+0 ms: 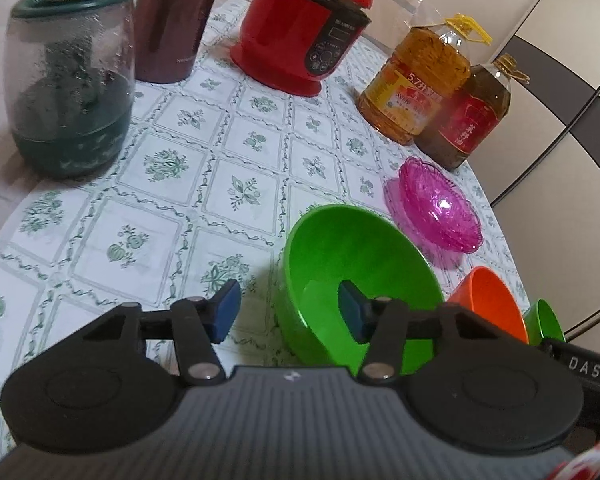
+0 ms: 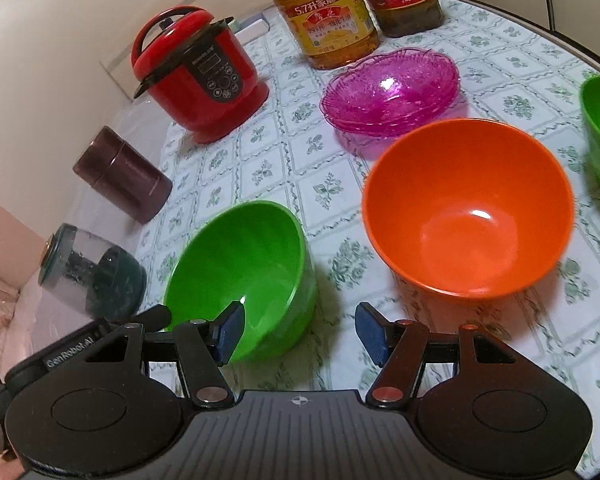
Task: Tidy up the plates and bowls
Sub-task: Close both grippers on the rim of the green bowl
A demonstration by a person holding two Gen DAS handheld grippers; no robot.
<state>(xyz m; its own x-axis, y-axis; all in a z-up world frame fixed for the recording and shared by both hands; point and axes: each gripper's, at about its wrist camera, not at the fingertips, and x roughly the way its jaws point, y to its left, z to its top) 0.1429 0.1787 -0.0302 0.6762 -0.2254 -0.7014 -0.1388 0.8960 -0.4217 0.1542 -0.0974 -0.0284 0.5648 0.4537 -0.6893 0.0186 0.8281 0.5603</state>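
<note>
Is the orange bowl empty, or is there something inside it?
Empty. The right wrist view looks straight into the orange bowl, and its inside shows only smooth orange surface with a light reflection.

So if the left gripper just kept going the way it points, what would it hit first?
Most likely the near green bowl. The left gripper is open, with the bowl's near rim between its fingers, one pad outside and one over the inside. Depth is hard to judge here.
</note>
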